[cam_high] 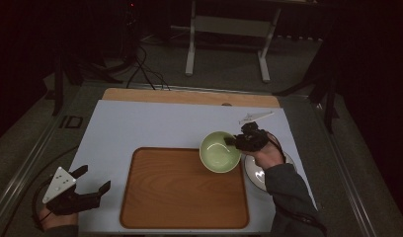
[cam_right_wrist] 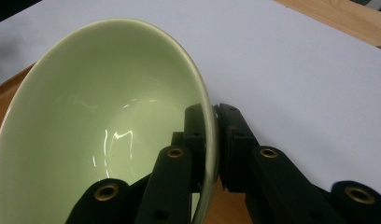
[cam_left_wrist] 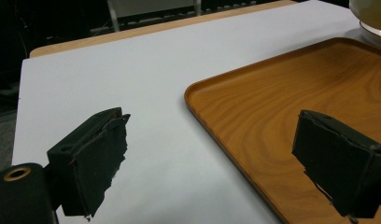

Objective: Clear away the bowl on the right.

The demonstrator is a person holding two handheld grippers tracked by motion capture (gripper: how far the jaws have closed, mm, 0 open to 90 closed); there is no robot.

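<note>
A: What holds the green bowl (cam_high: 220, 151), and where is it?

B: The right gripper (cam_high: 237, 140) has its fingers (cam_right_wrist: 235, 140) closed down on the bowl's rim, one inside the wall and one outside, as the right gripper view shows. In the high view the bowl hangs over the far right corner of the wooden tray (cam_high: 184, 190), just beside a white plate (cam_high: 259, 173) that lies under the person's right hand on the white counter (cam_high: 140, 123).

A: And the left gripper (cam_high: 93, 185)?

B: Its fingers (cam_left_wrist: 93, 158) stand wide apart with nothing between them, near the tray's left edge, well apart from the bowl.

A: How should the step in hand be done well?

B: Judging from the pose, the bowl is being carried to the tray. A rim pinch gives little leverage, so the grip should stay firm and the wrist level. The bowl should come down slowly until its foot sits flat on the wood, clear of the raised tray edge and of the plate, before the fingers part.

A: Which way does the bowl point?

B: It is round, so it has no long axis across the rim; its axis runs from foot to mouth. That axis is tilted: the mouth faces up and leans towards the camera's side, with the gripped rim on the right.
</note>
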